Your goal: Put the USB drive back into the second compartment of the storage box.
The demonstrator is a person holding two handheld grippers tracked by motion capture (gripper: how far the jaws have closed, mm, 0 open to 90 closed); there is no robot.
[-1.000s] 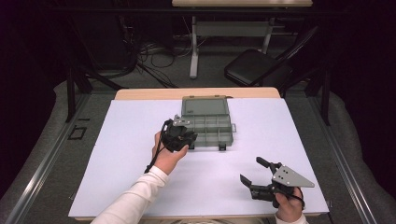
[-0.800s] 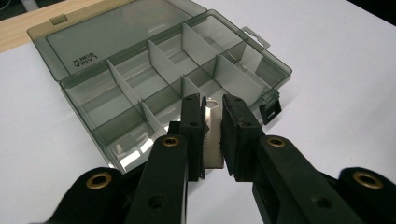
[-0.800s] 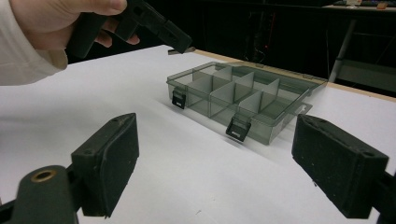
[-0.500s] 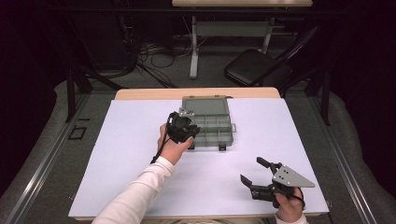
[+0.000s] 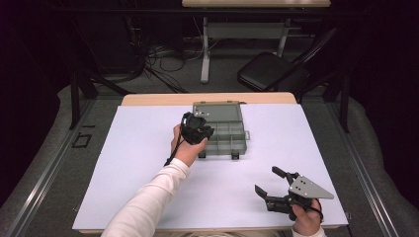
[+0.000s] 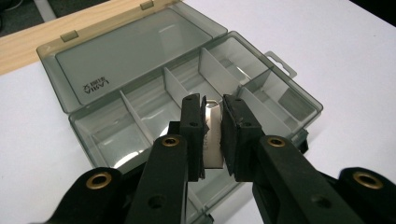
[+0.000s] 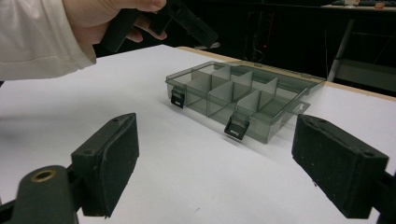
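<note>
The left hand-held gripper (image 6: 212, 128) is clamped on a small flat metal piece (image 6: 212, 135), held above the near compartments of the open grey organizer box (image 5: 225, 129). The right hand-held gripper (image 5: 271, 183), jaws spread apart, rests on the table (image 5: 128, 163) well nearer than the box.

High view: fixed overhead on the person's side, facing forward and down; takes in the whole white counter (image 5: 148, 163), floor and chair beyond, from a distance.

Left gripper view: rides the left claw (image 6: 212, 123), looking steeply down from very near onto the open compartment box (image 6: 116, 60).

Right gripper view: rides the right claw (image 7: 229, 158), low over the counter, facing level across it toward the box (image 7: 243, 100) from some way off.

Shared: all three views hold the box (image 5: 225, 131); the high and right gripper views both hold the left hand (image 7: 107, 18).
</note>
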